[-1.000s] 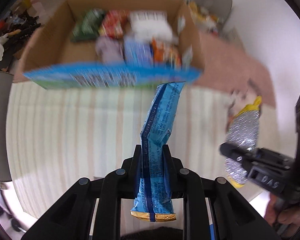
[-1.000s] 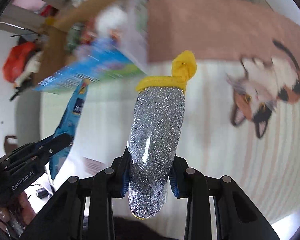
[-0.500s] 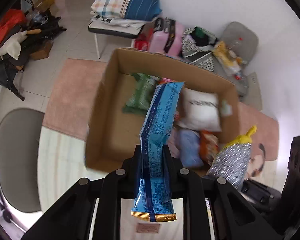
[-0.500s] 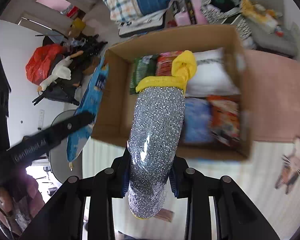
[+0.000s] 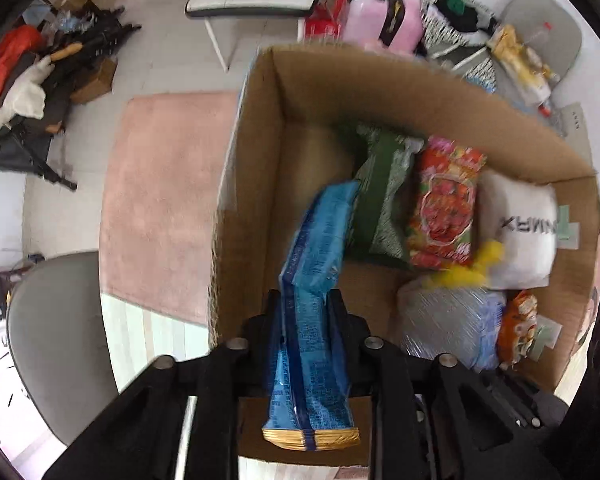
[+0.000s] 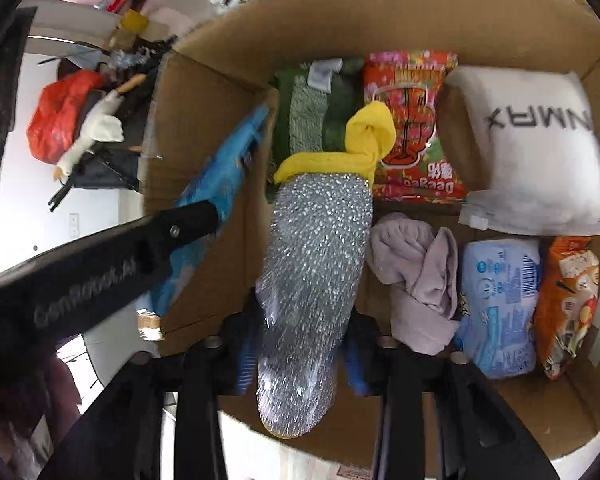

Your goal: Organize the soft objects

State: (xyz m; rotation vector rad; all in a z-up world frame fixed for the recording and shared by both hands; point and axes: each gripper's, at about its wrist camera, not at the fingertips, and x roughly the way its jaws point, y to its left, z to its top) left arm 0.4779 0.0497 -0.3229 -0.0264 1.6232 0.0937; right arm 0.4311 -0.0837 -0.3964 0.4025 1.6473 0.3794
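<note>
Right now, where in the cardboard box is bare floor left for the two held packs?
Bare cardboard floor runs along the cardboard box's left wall, beside the green pack. The right side is crowded: red snack pack, white pillow bag, lilac cloth, pale-blue pack and orange pack lie edge to edge.

Upside-down "NMAX" on white pillow (image 6: 540, 148); blurred "GenRobot.AI" along left gripper (image 6: 112, 268) finger; other packet print unreadable

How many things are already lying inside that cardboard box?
6 in the cardboard box: green pack, red snack bag and white pillow along the far side; lilac cloth, pale blue pack and orange bag nearer. More may hide beneath.
</note>
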